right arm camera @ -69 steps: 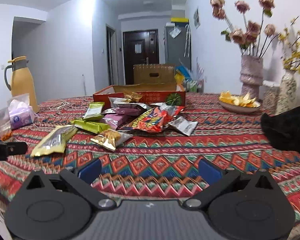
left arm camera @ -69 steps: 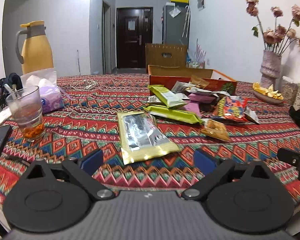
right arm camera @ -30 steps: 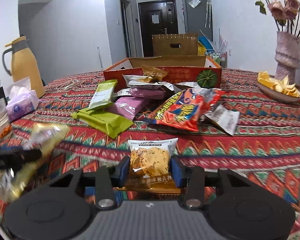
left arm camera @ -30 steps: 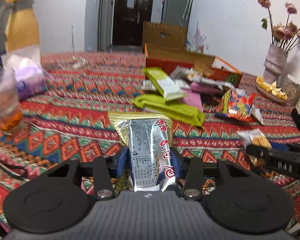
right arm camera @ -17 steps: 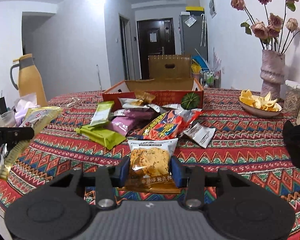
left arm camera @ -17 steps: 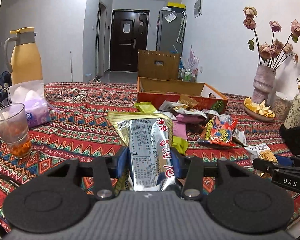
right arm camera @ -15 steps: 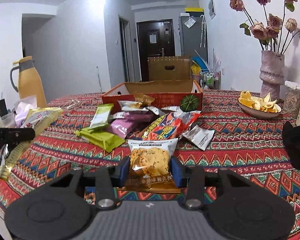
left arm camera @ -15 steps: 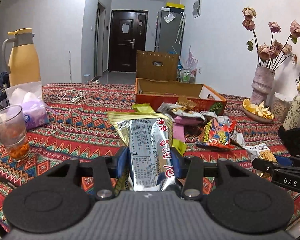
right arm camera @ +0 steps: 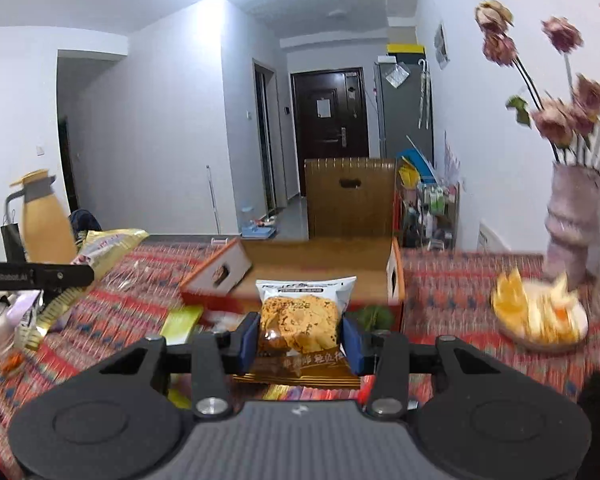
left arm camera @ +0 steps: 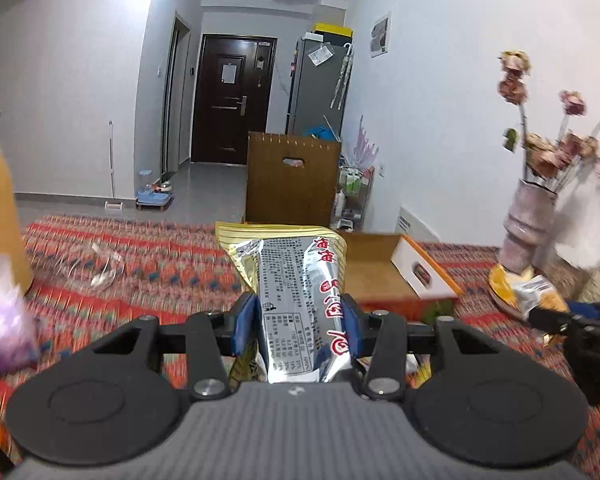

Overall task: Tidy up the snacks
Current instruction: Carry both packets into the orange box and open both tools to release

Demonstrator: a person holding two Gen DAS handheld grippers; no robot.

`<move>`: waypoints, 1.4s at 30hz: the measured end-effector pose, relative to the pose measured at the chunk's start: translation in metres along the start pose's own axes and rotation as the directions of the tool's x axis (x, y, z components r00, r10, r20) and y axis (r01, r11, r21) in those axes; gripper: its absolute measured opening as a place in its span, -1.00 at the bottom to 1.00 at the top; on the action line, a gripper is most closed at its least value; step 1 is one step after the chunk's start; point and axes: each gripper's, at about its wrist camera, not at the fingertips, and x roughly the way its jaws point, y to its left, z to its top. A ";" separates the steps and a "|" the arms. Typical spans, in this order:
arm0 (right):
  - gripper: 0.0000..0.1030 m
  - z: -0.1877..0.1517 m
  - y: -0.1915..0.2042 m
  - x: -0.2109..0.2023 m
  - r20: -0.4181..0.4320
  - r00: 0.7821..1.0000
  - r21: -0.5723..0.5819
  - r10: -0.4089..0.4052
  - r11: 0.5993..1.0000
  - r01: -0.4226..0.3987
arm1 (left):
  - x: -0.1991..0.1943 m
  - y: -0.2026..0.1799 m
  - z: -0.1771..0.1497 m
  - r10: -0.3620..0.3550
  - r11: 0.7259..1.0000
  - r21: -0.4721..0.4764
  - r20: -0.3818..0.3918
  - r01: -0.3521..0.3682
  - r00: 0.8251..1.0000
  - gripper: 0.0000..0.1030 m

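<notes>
Left gripper [left arm camera: 298, 326] was clamped on a silver-and-gold snack packet [left arm camera: 296, 300], blue pads pressing both sides. The packet stood upright, top edge toward 12 o'clock, back panel of small black print facing the camera with red Chinese characters down its right edge; too fine to read. Right gripper [right arm camera: 300, 338] was clamped on a white-topped biscuit packet [right arm camera: 302, 320], its clear window showing a golden crisp cake; white characters ran along the brown band below, unreadable.

Both grippers were raised off the table, tilted slightly down, aimed at an open orange cardboard box [right arm camera: 324, 266] at 12 o'clock. Right view: the box's printed flaps [right arm camera: 220, 274] were folded outward, and a green packet [right arm camera: 182, 322] lay at 10 o'clock before it. The left tool sat at 9 o'clock, white lettering on its black bar, blurred.

Patterned red tablecloth [left arm camera: 148, 276] lay underneath. A plate of yellow chips [right arm camera: 540, 314] sat at 3 o'clock, a vase of dried roses [right arm camera: 572, 224] beyond it, and a yellow thermos jug [right arm camera: 44, 220] at 9 o'clock.
</notes>
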 end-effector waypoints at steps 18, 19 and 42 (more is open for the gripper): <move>-0.18 0.101 -0.071 0.328 -0.277 0.957 0.013 -0.091 0.995 0.098 | 0.301 0.022 0.068 -0.013 1.000 0.012 -0.224 0.016 0.974 -0.10; -0.17 0.099 -0.076 0.346 -0.314 0.945 0.026 -0.088 0.995 0.101 | 0.315 0.023 0.063 -0.023 1.000 0.011 -0.260 0.027 0.965 -0.10; 0.57 0.097 -0.062 0.343 -0.272 0.950 -0.020 -0.153 0.988 0.154 | 0.271 0.025 0.081 -0.012 0.999 0.039 -0.192 0.019 0.981 0.53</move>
